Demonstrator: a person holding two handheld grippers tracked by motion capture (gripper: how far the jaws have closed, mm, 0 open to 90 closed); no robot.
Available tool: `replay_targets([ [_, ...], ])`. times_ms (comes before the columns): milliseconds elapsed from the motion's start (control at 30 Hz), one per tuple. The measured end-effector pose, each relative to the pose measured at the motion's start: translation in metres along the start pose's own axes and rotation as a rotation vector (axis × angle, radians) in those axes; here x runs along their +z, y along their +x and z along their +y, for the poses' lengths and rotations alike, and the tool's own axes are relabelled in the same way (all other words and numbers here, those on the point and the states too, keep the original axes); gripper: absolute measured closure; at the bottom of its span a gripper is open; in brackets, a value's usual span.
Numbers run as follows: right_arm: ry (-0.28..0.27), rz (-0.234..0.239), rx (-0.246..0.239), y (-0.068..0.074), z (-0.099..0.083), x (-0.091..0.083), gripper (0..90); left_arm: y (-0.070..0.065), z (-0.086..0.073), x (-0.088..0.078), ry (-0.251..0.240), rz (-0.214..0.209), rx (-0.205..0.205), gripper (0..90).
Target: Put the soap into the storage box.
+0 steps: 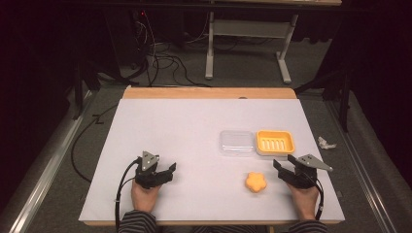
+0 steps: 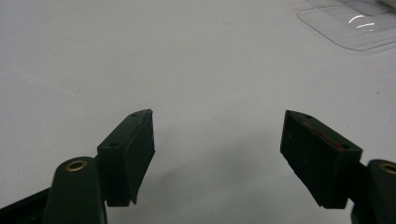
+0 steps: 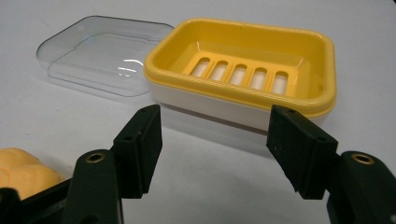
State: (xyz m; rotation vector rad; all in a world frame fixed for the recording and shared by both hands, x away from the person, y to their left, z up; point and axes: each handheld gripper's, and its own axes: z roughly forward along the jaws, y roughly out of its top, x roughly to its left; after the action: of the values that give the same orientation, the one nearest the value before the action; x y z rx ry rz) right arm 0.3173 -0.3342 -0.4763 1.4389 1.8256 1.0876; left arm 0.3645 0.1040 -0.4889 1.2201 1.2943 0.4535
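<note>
**Mia:** While both hands are resting near the person's edge of the white surface (image 1: 194, 121), what are the grippers doing?

**Ben:** They are waiting. The left gripper (image 1: 163, 174) is sitting far to the left of the yellow soap dish (image 1: 275, 141). Its jaws are standing wide apart, with nothing between them.

**Mia:** And the other one?

**Ben:** The right gripper (image 1: 284, 167) is sitting just in front of the soap dish and pointing at it. Its jaws are also wide apart and holding nothing.

**Mia:** Why is the dish lying open?

**Ben:** I am guessing it is ready for something to go inside. The clear lid (image 1: 236, 142) is lying flat, touching the dish's left side, so it is out of the way.

**Mia:** What is going in?

**Ben:** Maybe the orange flower-shaped soap (image 1: 256, 182). It is lying in front of the dish, a bit to its left, close to the right gripper.
</note>
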Motion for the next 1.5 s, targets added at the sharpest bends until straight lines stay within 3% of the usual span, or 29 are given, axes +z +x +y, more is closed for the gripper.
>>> replay_targets([
  [200, 0.016, 0.008, 0.008, -0.001, 0.001, 0.001, 36.1, 0.000, 0.000, -0.001, -0.005, -0.001, 0.002, 26.9],
  [333, 0.013, 0.013, 0.008, -0.002, 0.001, 0.001, 34.8, 0.001, 0.002, -0.002, -0.024, -0.004, -0.025, 26.9],
  [700, -0.001, 0.017, 0.040, -0.003, 0.002, -0.001, 37.5, 0.001, 0.002, -0.002, -0.022, -0.012, -0.020, 26.8],
  [933, -0.031, 0.062, 0.036, -0.003, 0.003, -0.009, 32.2, 0.001, 0.002, -0.002, -0.023, -0.008, -0.024, 27.8],
  [1033, -0.019, 0.083, 0.061, -0.002, 0.004, -0.012, 31.8, 0.002, 0.002, -0.002, -0.021, -0.009, -0.027, 28.6],
  [1500, 0.002, 0.119, 0.022, 0.012, 0.009, -0.027, 28.5, 0.001, 0.002, -0.002, -0.022, -0.013, -0.022, 28.6],
])
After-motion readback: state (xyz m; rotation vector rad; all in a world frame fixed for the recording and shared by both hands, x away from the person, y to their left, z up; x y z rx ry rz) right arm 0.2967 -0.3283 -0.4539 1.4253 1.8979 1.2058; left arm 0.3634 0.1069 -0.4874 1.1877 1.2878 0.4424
